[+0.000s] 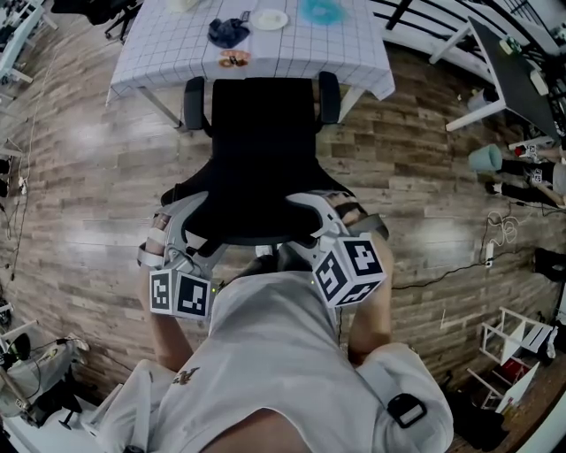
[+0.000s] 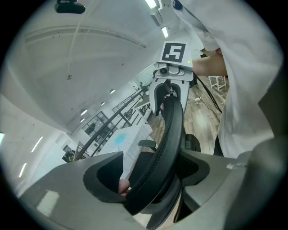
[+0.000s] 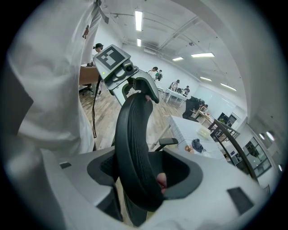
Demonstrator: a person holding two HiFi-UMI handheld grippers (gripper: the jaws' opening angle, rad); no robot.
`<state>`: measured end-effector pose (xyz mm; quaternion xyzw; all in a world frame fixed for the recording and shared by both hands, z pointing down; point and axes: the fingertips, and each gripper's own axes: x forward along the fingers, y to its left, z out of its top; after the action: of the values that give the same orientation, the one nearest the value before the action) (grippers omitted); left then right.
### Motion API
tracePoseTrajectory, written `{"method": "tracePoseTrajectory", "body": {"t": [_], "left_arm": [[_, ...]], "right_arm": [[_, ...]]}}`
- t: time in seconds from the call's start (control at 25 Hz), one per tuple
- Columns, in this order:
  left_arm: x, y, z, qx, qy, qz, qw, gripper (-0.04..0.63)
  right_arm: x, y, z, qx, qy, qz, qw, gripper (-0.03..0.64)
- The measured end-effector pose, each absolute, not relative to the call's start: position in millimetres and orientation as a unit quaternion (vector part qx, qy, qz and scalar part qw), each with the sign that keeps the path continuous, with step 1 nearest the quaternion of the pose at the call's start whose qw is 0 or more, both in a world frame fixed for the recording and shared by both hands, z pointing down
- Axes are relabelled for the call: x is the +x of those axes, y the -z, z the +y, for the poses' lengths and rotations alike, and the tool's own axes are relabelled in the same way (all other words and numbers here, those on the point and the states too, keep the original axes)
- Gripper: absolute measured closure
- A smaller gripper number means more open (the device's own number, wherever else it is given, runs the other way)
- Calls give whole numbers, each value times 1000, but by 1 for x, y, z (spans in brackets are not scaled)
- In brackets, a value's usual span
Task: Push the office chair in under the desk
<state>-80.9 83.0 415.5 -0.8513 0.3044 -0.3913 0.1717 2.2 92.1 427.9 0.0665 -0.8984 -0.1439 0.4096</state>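
A black office chair (image 1: 263,150) stands with its seat facing a desk (image 1: 177,53) covered by a white grid cloth; its armrests sit just at the desk's front edge. Both grippers hold the top rim of the backrest from behind. My left gripper (image 1: 196,246) is shut on the rim's left part, and the backrest (image 2: 168,134) runs between its jaws (image 2: 148,179). On the rim's right part my right gripper (image 1: 311,228) is shut, with the black mesh backrest (image 3: 130,134) wedged between its jaws (image 3: 139,175). Each gripper view shows the other gripper farther along the rim.
On the desk lie a dark cloth (image 1: 228,32), a white plate (image 1: 269,19) and a blue item (image 1: 320,11). A black-topped table (image 1: 517,75) stands at the right, with a teal cup (image 1: 485,157), a floor cable (image 1: 442,279) and a white rack (image 1: 517,341) nearby.
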Motion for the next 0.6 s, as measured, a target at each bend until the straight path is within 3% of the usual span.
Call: {"method": "tracePoseTrajectory", "body": {"t": [0.6], "left_arm": [[-74, -418, 50, -845, 399, 315, 165, 256]], "right_arm": [[9, -429, 58, 53, 156, -899, 406, 354]]}}
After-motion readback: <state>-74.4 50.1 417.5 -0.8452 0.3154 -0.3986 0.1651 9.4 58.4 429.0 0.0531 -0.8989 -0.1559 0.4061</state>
